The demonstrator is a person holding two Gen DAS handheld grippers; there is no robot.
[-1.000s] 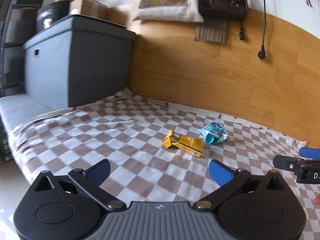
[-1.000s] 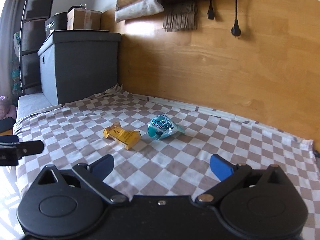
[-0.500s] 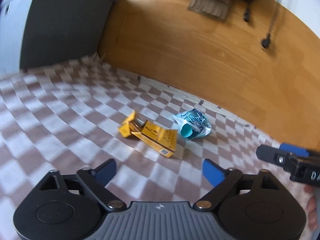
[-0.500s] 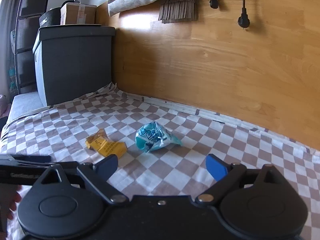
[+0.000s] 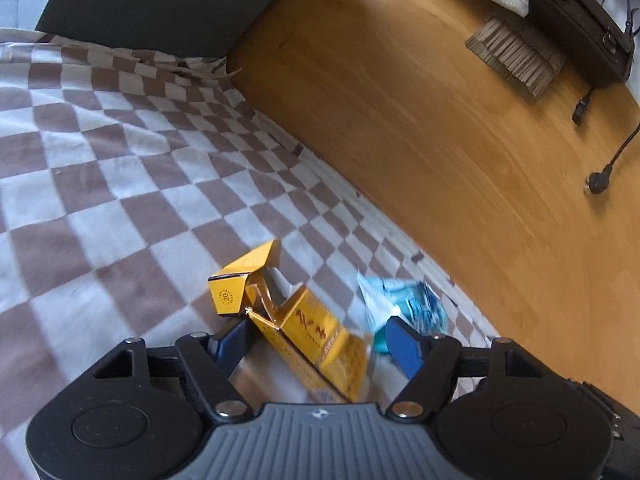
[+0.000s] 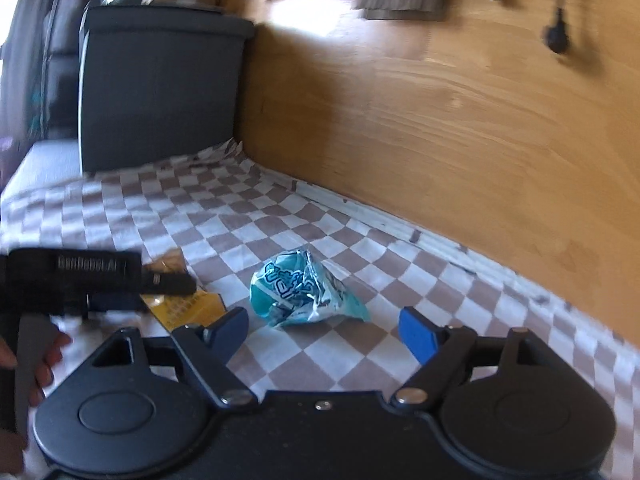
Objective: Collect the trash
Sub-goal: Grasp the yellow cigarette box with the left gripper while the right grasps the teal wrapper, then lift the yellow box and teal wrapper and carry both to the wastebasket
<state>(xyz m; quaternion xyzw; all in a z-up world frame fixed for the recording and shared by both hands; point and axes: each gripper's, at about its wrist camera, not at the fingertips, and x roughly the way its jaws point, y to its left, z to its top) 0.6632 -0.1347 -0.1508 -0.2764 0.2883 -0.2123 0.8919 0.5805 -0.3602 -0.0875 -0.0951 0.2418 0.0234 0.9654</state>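
One yellow carton (image 5: 304, 328) seemingly between left gripper (image 5: 320, 340) fingers.

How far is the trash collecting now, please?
Nothing looks collected yet: both pieces lie on the checked cloth. In hand: the left gripper is open, its fingers on either side of the yellow carton. The right gripper is open, short of the teal wrapper. Left: closing, lifting and disposing of both; no bin is visible.
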